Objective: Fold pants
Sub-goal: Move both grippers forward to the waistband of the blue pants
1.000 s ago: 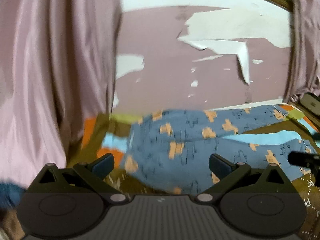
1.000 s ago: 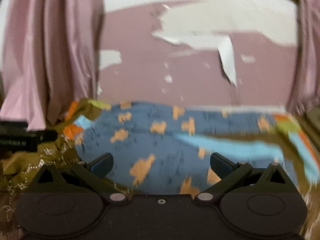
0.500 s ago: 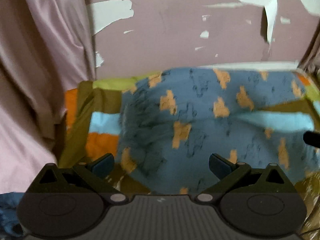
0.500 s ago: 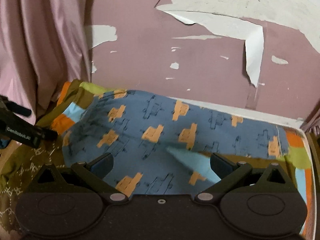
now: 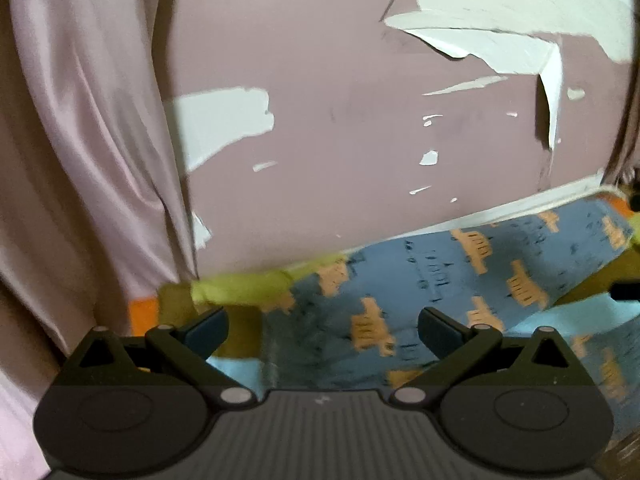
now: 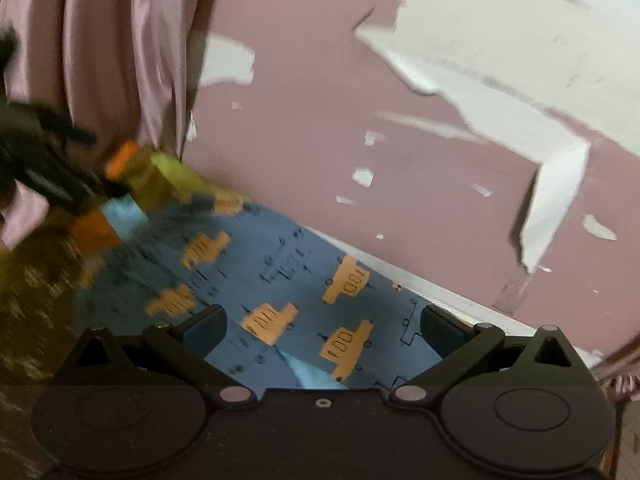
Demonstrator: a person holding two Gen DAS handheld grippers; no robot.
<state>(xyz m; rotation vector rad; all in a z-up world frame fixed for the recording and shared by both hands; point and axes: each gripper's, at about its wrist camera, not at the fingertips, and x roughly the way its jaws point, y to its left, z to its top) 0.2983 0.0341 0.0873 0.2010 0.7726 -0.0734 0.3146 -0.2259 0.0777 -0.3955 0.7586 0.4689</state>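
Left gripper (image 5: 322, 330) and right gripper (image 6: 324, 330) both stand with fingers spread wide, nothing between them, hovering above the cloth. Just beyond lie the blue cotton pants printed with orange trucks (image 6: 288, 280), spread flat over a patchwork bedspread of olive, orange and pale blue panels (image 5: 240, 292), the far edge of the pants close against the wall. A strip of pale blue bedspread shows between the two legs. Left of it hangs a pink satin curtain (image 5: 92, 140); behind stands a mauve wall with peeling white paint (image 5: 360, 100). Risk, as judged: a low pinch could catch bedspread along with pants, dragging both; thin fabric may slip out mid-fold and skew the crease.
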